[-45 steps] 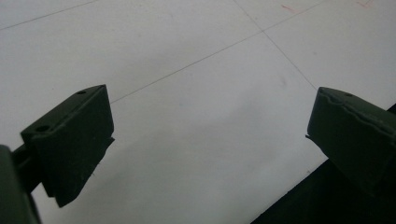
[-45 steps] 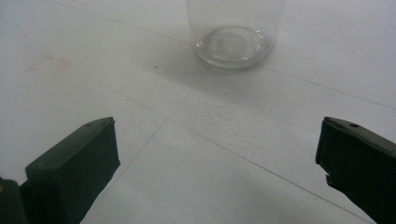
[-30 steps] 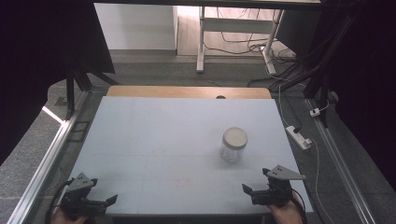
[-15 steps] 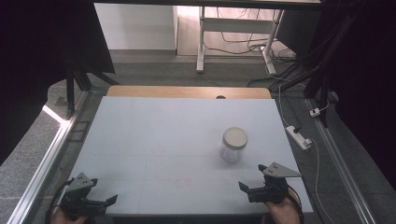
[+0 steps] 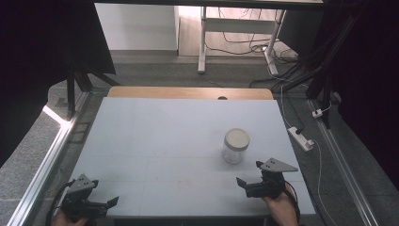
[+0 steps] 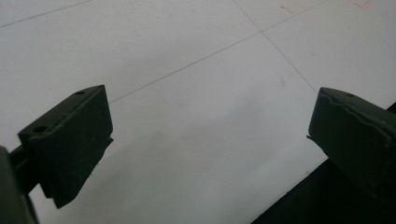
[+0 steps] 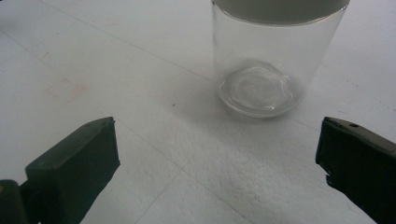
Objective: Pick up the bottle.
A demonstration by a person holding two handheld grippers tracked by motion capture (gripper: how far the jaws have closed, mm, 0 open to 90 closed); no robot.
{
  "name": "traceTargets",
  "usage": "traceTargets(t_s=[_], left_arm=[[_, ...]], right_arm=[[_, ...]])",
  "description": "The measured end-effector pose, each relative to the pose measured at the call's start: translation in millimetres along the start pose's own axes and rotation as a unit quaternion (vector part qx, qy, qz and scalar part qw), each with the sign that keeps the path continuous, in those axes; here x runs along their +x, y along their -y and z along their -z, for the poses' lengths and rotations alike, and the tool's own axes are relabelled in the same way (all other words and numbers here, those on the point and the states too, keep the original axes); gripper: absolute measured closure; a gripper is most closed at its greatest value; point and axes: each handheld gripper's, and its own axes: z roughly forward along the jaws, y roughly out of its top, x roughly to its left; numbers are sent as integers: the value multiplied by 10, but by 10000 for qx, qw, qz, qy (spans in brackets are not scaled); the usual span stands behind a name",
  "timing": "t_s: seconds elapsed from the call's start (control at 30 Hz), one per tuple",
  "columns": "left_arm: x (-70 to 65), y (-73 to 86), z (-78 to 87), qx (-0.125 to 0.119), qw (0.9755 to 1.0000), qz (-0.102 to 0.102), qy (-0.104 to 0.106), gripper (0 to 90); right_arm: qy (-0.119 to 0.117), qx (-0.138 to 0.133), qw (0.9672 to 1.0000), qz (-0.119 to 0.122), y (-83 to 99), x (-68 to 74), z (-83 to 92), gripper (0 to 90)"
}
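The jar [image 5: 235, 145] stands upright with its lid on, right of the tabletop's [image 5: 164, 127] middle, and the right tool [image 5: 246, 184] sits low just before it at the near edge, jaws spread wide and empty, so the glass lies straight ahead between them in the right gripper view [image 7: 275, 60]; I judge this a line-up for closing on the jar's body. The left tool [image 5: 109, 202] rests at the near left corner, well apart from the jar, equally wide and empty, likely parked clear until a second grip is wanted for the lid.

Jar [image 7: 275, 56] top beyond frame edge
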Motion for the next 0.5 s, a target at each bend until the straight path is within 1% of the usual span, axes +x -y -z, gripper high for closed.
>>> traceTargets(t_s=[0.23, 0.3, 0.33, 0.4, 0.5], left_arm=[[-2, 0, -1, 0, 10000, -8, -3, 8], [-2, -1, -1, 3, 10000, -9, -6, 7], [-2, -1, -1, 5, 10000, -10, -6, 7], [-3, -2, -2, 9, 10000, -11, -5, 7], [-5, -2, -4, 11, 10000, -11, -15, 7]], right_arm=[[12, -70, 10000, -54, -26, -41, -65, 0], [7, -116, 9999, -128, -40, -66, -95, 0], [7, -116, 9999, -128, -40, -66, -95, 0], [-118, -161, 9993, -310, -56, -108, -126, 0], [-217, -204, 9986, -446, -73, -148, -159, 0]])
